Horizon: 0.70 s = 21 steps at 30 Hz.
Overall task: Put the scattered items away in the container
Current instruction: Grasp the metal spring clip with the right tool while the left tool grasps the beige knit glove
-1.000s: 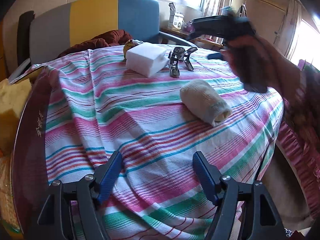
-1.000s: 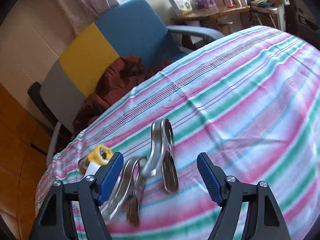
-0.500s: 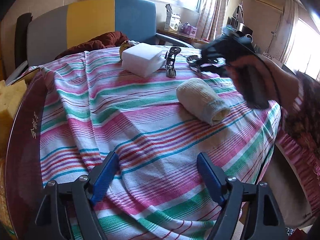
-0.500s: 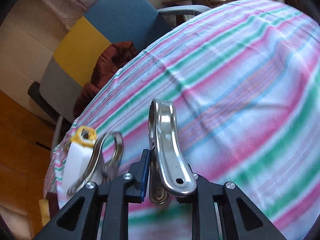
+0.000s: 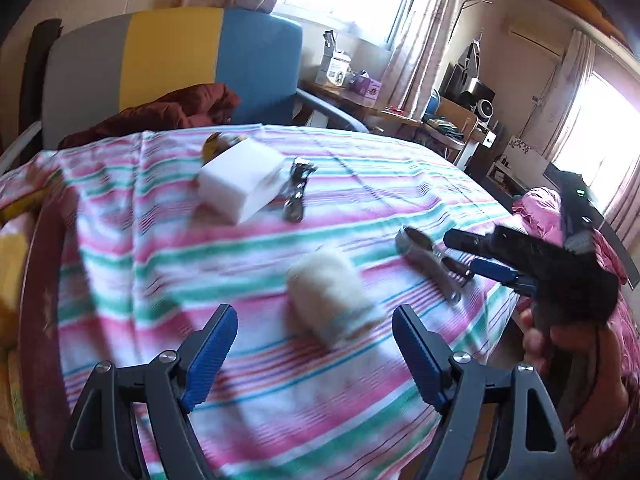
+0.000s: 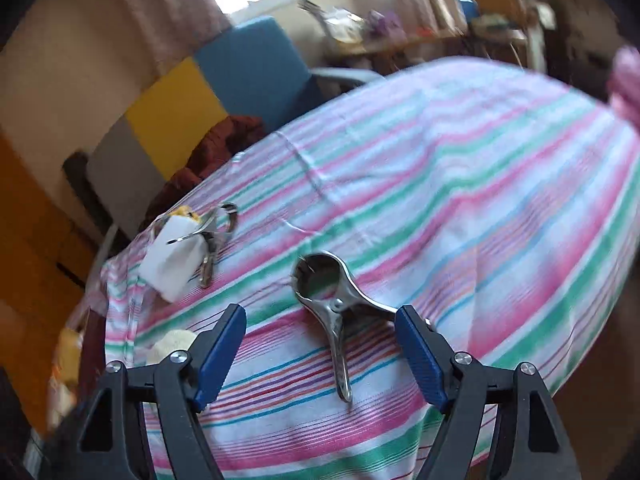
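Note:
A striped cloth (image 5: 132, 240) covers the table. On it lie a rolled beige towel (image 5: 328, 296), a white block (image 5: 240, 184) with a yellow item (image 5: 212, 144) behind it, and a steel clip (image 5: 296, 192) beside the block. A second steel clip (image 6: 340, 308) lies flat between the fingers of my right gripper (image 6: 320, 312), which is open; one handle reaches its right pad. In the left wrist view that clip (image 5: 424, 256) sits at my right gripper (image 5: 462, 252). My left gripper (image 5: 314, 312) is open, just short of the towel. A dark red container rim (image 5: 36, 280) runs along the left.
A grey, yellow and blue chair (image 5: 172, 60) with a maroon garment (image 5: 168, 112) stands behind the table. A person's hand (image 5: 560, 340) holds the right gripper past the table's right edge. A cluttered desk (image 5: 360, 96) is at the back.
My right gripper, shut on a steel clip half a second ago, has carried it toward the near right of the table and opened; the clip now lies on the cloth. My left gripper moved nearer the towel.

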Each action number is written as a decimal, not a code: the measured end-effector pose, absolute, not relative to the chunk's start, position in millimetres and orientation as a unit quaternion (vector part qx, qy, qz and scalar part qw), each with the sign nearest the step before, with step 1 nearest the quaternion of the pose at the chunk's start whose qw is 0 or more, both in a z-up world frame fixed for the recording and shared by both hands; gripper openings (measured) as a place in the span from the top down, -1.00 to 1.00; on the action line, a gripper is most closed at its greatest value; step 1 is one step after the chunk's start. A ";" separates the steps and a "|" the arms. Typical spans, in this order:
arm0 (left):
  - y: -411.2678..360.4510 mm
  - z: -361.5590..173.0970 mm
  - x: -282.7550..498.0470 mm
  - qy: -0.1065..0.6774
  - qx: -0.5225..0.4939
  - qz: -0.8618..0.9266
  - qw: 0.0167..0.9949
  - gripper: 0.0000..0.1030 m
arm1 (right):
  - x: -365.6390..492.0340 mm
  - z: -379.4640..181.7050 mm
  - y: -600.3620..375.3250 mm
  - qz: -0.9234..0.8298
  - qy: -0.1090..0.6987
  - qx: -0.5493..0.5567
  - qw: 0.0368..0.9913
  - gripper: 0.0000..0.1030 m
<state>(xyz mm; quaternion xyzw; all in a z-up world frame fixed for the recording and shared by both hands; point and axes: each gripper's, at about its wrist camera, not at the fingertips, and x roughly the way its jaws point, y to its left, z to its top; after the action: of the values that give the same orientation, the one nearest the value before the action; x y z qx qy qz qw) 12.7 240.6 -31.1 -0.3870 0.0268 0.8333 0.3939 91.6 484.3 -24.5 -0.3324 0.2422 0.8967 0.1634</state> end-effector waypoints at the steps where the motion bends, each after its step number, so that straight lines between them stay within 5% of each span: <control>1: 247.6 -31.1 13.4 0.030 -0.391 0.829 0.398 -0.58 | 88.9 -19.1 478.7 0.906 0.209 -0.331 0.162 -0.52; 8: 297.1 -43.1 8.4 0.088 -0.428 0.811 0.388 -0.56 | 54.8 -38.7 481.5 0.897 0.048 -0.417 0.140 -0.50; 14: 307.5 -68.1 -8.3 0.135 -0.464 0.804 0.346 -0.50 | 53.0 -66.4 493.8 0.881 0.085 -0.450 0.119 -0.22; 16: 300.6 -71.3 -11.4 0.111 -0.466 0.805 0.350 -0.41 | 56.8 -65.4 495.2 0.882 0.097 -0.444 0.124 -0.02; 21: 288.4 -68.4 -4.6 0.119 -0.458 0.804 0.360 -0.10 | 63.9 -61.8 488.8 0.882 0.151 -0.431 0.116 0.11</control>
<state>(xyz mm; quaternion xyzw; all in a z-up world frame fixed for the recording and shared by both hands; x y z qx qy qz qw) -4.6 288.4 -68.4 -0.4575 0.1185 0.8042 0.3603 63.9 488.8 -61.8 -0.4311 0.1513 0.8819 0.1157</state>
